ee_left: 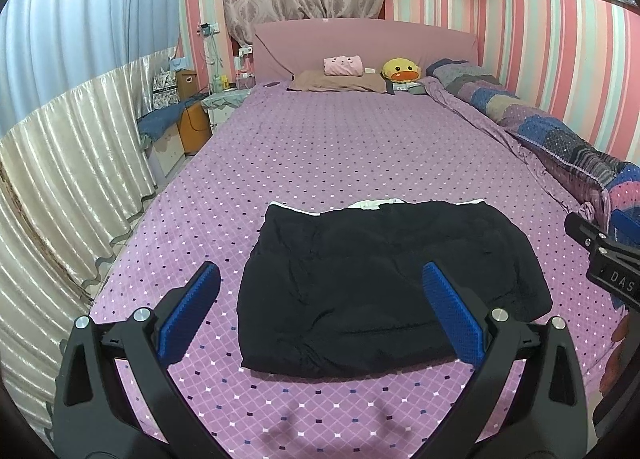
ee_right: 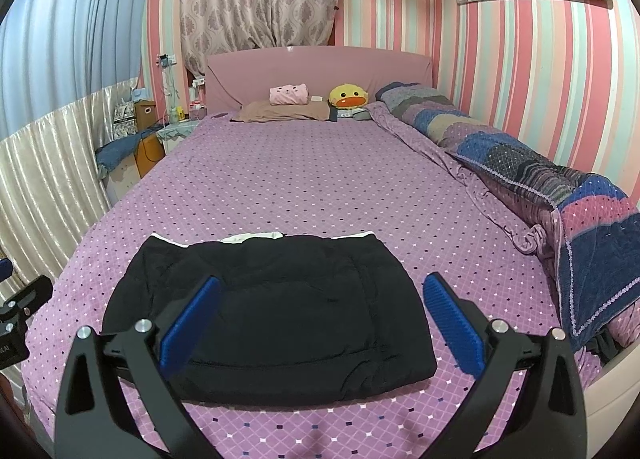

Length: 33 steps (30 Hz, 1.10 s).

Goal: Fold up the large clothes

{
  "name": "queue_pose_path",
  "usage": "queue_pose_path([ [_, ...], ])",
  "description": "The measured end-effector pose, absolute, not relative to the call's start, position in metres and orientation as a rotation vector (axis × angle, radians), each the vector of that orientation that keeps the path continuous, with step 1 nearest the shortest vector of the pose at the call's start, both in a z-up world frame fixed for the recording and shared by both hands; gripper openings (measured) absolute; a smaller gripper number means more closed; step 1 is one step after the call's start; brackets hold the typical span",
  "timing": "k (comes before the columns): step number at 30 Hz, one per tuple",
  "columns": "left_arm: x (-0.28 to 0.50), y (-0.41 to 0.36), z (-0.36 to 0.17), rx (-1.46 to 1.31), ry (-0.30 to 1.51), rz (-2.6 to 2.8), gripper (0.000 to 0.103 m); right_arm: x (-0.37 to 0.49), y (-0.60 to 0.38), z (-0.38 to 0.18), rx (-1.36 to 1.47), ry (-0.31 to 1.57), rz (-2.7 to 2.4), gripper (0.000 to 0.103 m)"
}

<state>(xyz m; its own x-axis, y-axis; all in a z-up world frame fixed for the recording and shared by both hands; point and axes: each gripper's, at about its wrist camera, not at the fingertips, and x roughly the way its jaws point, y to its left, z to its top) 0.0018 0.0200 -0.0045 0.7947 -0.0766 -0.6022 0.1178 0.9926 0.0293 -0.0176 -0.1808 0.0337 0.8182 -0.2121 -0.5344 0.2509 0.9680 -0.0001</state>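
Two hand-held grippers, one garment, one bed. Item: black garment (ee_left: 384, 283), already folded to a compact, thick rectangle, white lining showing along its far edge at 12 o'clock; it lies flat on the purple dotted bedspread (ee_left: 320, 147) near the foot of the bed. Item: left hand-held gripper (ee_left: 320, 313), blue pads spread wide, holding nothing, hovering above the garment's near-left part; no contact visible. Item: right hand-held gripper (ee_right: 320, 315), likewise spread wide and empty, poised over the garment's near-right half; its body shows at 3 o'clock in the left wrist view. Surroundings: rolled patchwork quilt (ee_right: 520, 163) along the bed's edge at 2 o'clock, well apart from the garment; yellow duck plush (ee_right: 348, 96) and pink pillow (ee_right: 289, 94) at the headboard, 12 o'clock. Condition: task judged near complete, perhaps one further fold or a tidy-up left. Hazards: padded fabric looks springy and may reopen if released loosely; a pinch taking only the top layer would peel the stack apart; a pinch reaching too deep could catch the bedspread and drag it; uneven lifting by the two sides would skew the edges.
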Motion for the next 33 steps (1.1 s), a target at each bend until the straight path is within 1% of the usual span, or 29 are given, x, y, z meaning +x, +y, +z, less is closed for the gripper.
queue_pose_path([
  [33,-0.0082,0.0168,0.0041,0.064,0.625,-0.094,0.100,-0.0191,-0.1806,0.0319,0.073,0.558,-0.247,0.101],
])
